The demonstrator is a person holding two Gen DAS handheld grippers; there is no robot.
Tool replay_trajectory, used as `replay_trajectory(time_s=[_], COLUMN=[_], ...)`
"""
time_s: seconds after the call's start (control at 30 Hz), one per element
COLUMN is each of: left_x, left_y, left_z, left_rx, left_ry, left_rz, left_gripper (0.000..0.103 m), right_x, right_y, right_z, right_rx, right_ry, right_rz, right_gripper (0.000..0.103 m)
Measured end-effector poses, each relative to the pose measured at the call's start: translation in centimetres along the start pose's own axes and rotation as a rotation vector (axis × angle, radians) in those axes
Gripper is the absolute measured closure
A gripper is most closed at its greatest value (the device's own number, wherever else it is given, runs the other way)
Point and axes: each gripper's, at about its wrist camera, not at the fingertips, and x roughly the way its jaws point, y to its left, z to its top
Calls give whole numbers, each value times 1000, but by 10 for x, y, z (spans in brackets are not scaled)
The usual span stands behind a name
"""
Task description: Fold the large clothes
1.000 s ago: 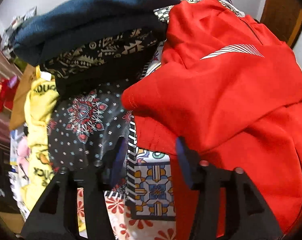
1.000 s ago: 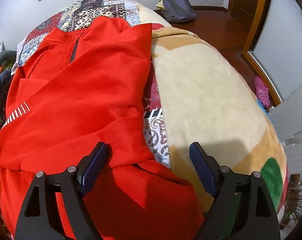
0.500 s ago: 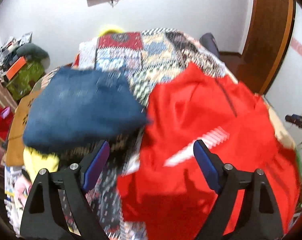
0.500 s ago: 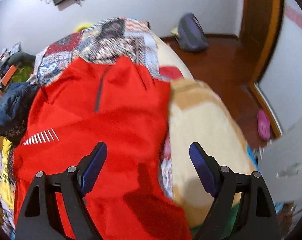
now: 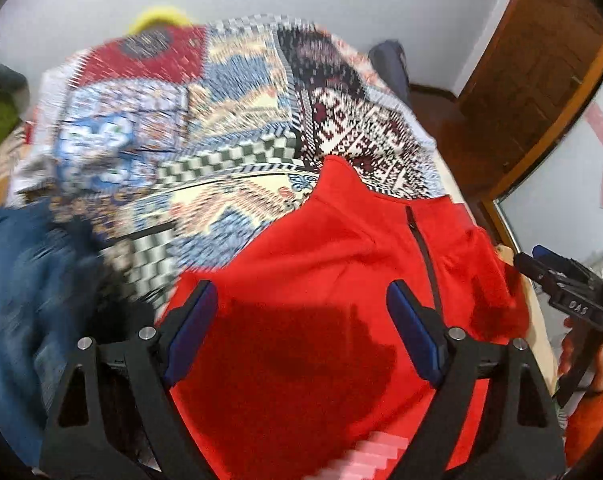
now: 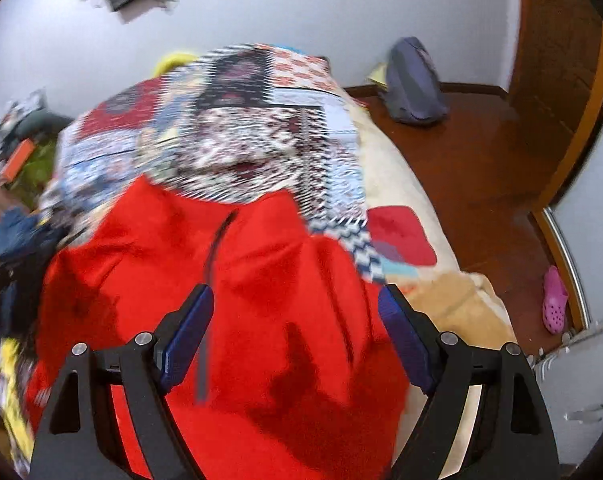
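Two tools, both spread wide with nothing between the fingers. Blurred throughout, both views.

From the left wrist view, far left: blue denim garment (image 5: 25, 280) heaped at the bed's edge. Next, patchwork quilt (image 5: 205, 120) covering the bed, with a yellow pillow (image 5: 157, 18) at the far end. Centre: left tool (image 5: 301, 332), jaws apart, held above the red zip-neck top (image 5: 321, 272), not gripping it. Top lying flat on the quilt, collar pointing away, dark zipper (image 5: 421, 248) running down from the neck. Far right: right tool (image 5: 557, 276) seen side-on at the frame's edge, beyond the top's right side.

From the right wrist view, left: same denim pile (image 6: 17, 236) beside the top's left edge. Centre: red top (image 6: 261, 320) spread under the right tool (image 6: 295, 334), jaws apart, empty. Right: beige blanket (image 6: 453, 304) just beside the top. Further right, on the wooden floor: grey backpack (image 6: 413, 80) against the wall, pink clog (image 6: 555, 300) near the door frame.
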Motion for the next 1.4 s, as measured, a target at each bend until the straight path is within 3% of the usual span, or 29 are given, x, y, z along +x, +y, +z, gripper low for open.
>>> replay_trajectory(time_s=[0.1, 0.23, 0.27, 0.33, 0.4, 0.47, 0.5, 0.57, 0.6, 0.63, 0.67, 0.8, 1.0, 1.17, 1.4], left_x=[44, 81, 88, 92, 90, 85, 82, 73, 67, 61, 54, 29, -49, -108, -126], left_y=[-10, -15, -14, -18, -26, -31, -31, -30, -29, -27, -25, -19, -36, -47, -46], left_z=[13, 15, 11, 1, -8, -16, -18, -17, -17, -17, -18, -28, -61, -107, -183], left_rx=[55, 112, 108, 147, 202, 233, 234, 224, 210, 195, 177, 121, 163, 209, 245], left_ry=[71, 81, 93, 56, 23, 0, -6, -21, -27, -33, -28, -12, -117, -168, -122], left_rz=[14, 111, 99, 109, 138, 146, 148, 155, 157, 162, 174, 118, 42, -4, -19], left_gripper=[17, 17, 11, 4, 4, 10, 14, 44, 54, 80, 96, 96, 96, 96, 96], right_x=[48, 91, 99, 108, 102, 94, 91, 82, 79, 75, 68, 31, -41, -103, -130], right_y=[-2, -4, -6, -8, -3, 4, 6, 11, 12, 12, 11, 13, 26, 28, 20], right_z=[12, 15, 14, 9, 4, -1, -2, -5, -5, -6, -7, -13, -28, -62, -124], right_rx=[19, 9, 25, 49, 29, -11, -29, -58, -59, -47, -34, 9, -21, -68, -80], right_ry=[86, 153, 166, 173, 134, 115, 116, 124, 134, 145, 135, 61, -26, -70, -52], right_rz=[-9, -19, -15, -11, -27, -6, 3, 33, 58, 96, 108, 126, 181, 206, 232], right_gripper=[21, 21, 21, 20, 24, 48, 55, 92, 97, 97, 97, 97, 97, 97, 97])
